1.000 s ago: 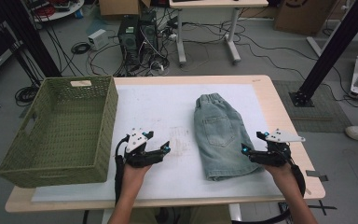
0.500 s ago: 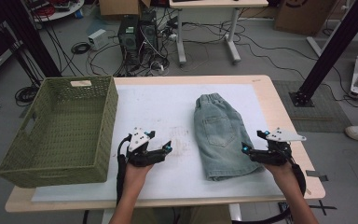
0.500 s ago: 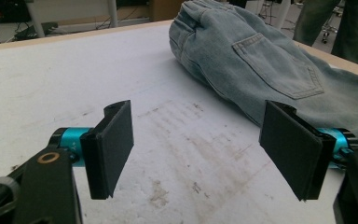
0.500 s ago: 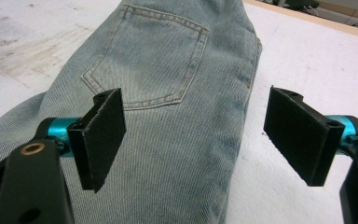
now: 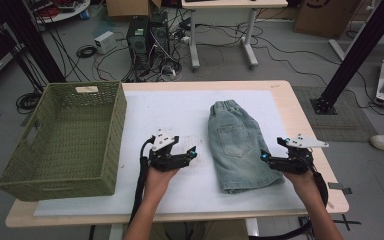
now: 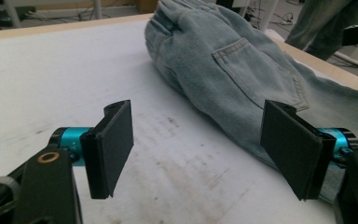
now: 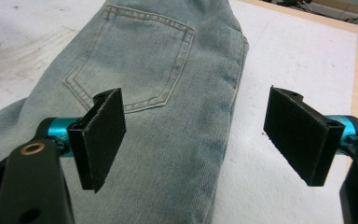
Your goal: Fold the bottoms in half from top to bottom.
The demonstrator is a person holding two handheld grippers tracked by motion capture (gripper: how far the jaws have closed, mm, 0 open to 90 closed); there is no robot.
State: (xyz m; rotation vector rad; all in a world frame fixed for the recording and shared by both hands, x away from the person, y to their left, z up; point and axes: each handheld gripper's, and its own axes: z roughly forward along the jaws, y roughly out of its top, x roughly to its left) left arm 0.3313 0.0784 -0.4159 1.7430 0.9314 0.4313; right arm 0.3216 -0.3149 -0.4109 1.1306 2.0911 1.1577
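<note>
Denim shorts [image 5: 240, 145] lie folded lengthwise on the white mat of the surface [image 5: 180, 115], waistband away from the person, back pocket up. Green woven basket [image 5: 60, 140] stands at the left of the surface, well apart from the shorts; nothing visible inside it.

Left tongs [image 5: 192, 154] released, jaws wide, nothing between them, just beside the shorts' left edge. Right tongs [image 5: 264, 156] also released, jaws wide, straddling the right edge near the hem; in the right gripper view the pads stand clear of the cloth.

Judgement: lengthwise fold looks done. No grip taken yet. Left to do, probably: grasp, fold again or lift, carry to the basket.
</note>
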